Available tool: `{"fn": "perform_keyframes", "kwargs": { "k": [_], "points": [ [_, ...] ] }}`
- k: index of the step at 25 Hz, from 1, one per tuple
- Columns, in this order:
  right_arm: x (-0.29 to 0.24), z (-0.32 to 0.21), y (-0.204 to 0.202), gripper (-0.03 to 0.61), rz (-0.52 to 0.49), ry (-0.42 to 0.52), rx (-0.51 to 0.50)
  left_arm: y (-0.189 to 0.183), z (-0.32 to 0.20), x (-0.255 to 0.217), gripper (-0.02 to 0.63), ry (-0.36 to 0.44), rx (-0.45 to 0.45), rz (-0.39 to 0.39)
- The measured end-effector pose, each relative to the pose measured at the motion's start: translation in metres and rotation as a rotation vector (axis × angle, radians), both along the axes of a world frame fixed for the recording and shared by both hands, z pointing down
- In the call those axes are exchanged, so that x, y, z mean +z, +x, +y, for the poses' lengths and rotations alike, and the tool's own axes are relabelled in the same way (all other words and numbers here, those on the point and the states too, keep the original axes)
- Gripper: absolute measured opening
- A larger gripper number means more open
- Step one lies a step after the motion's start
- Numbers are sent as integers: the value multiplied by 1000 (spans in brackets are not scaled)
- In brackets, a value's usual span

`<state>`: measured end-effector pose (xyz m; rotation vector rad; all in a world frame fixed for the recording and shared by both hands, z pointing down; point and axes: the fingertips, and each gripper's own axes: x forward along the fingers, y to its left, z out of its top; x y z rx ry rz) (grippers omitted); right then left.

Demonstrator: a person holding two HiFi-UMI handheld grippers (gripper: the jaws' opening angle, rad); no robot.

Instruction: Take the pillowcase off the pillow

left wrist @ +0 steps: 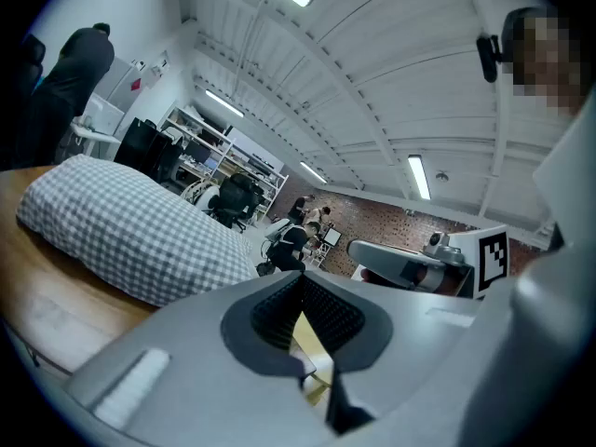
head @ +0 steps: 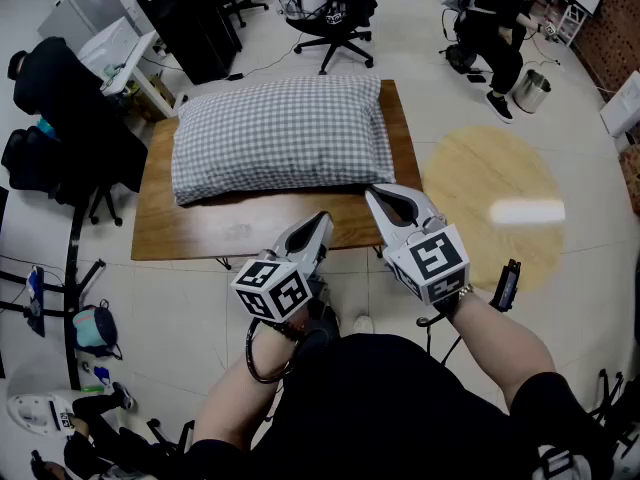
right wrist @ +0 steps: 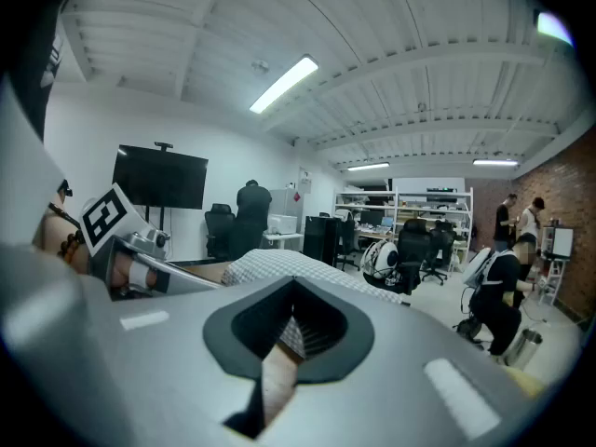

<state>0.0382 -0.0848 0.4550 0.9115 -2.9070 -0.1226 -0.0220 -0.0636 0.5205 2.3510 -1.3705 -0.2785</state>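
Hovering low centre, I've got left gripper [head: 322, 220] and right gripper [head: 375, 196] closed, empty; pillow [head: 275, 133] above fully cased, nothing done.

The grey-and-white checked cloth pillowcase [head: 278, 133] looks soft and matt; the brown wooden tabletop [head: 250, 228] beneath shows a smooth, faintly glossy finish.
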Motion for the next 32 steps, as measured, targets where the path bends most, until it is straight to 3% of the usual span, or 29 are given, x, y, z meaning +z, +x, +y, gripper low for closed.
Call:
{"fn": "perform_keyframes", "kwargs": {
  "k": [13, 21, 32],
  "points": [
    [20, -116, -14, 8, 136, -80, 87, -45, -92, 52, 135, -194, 3, 337],
    [55, -183, -28, 31, 216, -194, 127, -65, -145, 77, 198, -253, 15, 509],
    [111, -293, -50, 83, 336, -361, 183, -98, -218, 122, 224, -387, -9, 591]
  ]
}}
